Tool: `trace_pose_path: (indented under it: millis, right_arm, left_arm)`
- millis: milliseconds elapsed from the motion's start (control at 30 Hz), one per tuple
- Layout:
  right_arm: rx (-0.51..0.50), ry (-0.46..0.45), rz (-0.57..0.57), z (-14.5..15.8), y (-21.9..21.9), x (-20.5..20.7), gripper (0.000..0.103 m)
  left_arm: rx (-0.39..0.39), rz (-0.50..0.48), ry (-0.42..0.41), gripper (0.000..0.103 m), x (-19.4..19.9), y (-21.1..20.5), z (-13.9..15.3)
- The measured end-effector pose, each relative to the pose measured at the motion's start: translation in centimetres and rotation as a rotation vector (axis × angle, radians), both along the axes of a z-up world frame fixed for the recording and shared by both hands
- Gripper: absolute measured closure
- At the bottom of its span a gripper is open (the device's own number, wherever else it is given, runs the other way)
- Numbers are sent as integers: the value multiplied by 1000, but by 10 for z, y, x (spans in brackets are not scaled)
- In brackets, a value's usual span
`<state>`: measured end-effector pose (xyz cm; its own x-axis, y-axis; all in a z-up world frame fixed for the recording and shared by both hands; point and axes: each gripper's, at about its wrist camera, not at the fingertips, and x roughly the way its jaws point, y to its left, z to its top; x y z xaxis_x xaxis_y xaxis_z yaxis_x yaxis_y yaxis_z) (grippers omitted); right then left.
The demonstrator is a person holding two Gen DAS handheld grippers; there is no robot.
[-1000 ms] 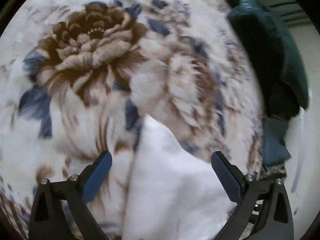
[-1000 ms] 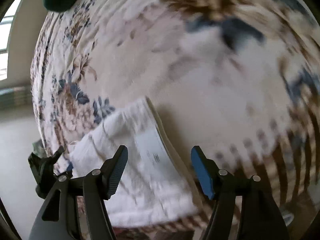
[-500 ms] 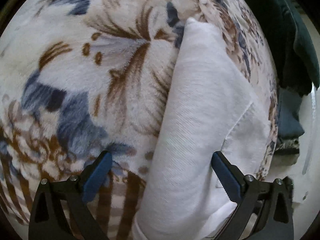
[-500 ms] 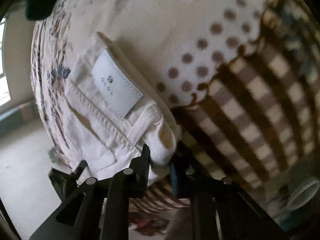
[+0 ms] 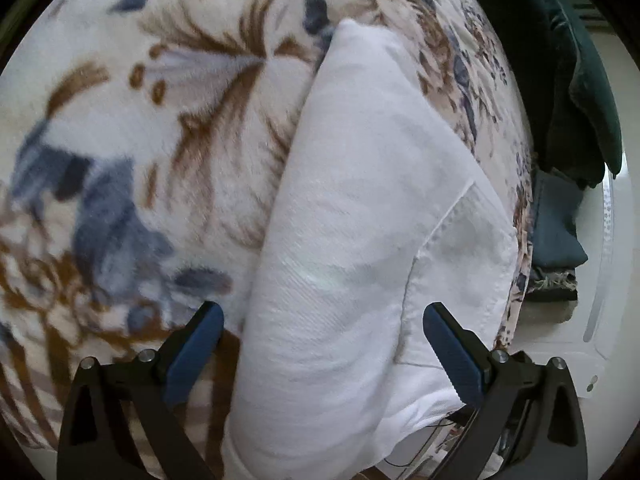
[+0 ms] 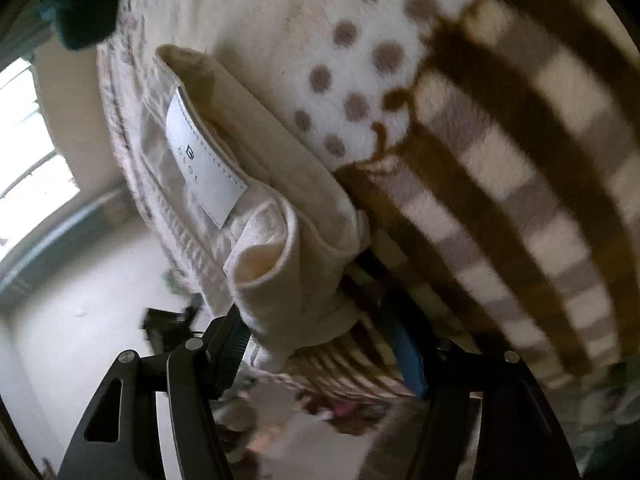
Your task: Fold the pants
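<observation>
Here the right claw is letting go — its jaws are opening, with the bunched corner of the white pants between them; the left finger sits right against the cloth, and I cannot tell whether it still presses. The blue-padded right finger stands off to the side, over the striped edge of the blanket. Just beyond that corner a white rectangular label is stitched at the waistband, which runs up and away along the blanket's dotted part. Farther off, left of the bed's edge, lie a pale floor and a bright window, blurred.

The left claw stands wide apart, blue pads either side of the pants without touching them. The garment lies folded into a long, narrow bundle, reaching from between the fingers up towards the top of the view — a stitched seam and a pocket panel show on its right side. It rests on the plush floral blanket, brown and blue flowers on cream. Past the blanket's right edge sits a heap of dark green fabric, with some darker folded cloth below it.
</observation>
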<state>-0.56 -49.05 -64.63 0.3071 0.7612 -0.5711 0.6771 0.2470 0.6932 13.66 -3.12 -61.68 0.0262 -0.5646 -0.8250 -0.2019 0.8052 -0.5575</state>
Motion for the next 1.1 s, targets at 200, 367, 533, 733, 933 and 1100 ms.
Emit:
trace_pose_path:
  millis: [200, 367, 533, 733, 933, 1100]
  right_arm:
    - [-5, -107, -98, 23, 9, -26, 30]
    - [-110, -84, 78, 9, 47, 11, 29]
    - [-130, -116, 87, 0, 67, 38, 28]
    - [-49, -219, 60, 23, 79, 61, 28]
    - [-73, -172, 127, -5, 96, 93, 28]
    - [-135, -224, 153, 20, 106, 80, 63]
  left_arm:
    - [-15, 21, 14, 1, 3, 2, -2]
    - [-12, -1, 14, 1, 1, 4, -4]
    - [-15, 0, 22, 1, 4, 3, -4]
    - [-28, 2, 25, 0, 7, 2, -8]
    - [-23, 6, -7, 17, 10, 0, -5]
    - [-18, -43, -94, 74, 6, -6, 26]
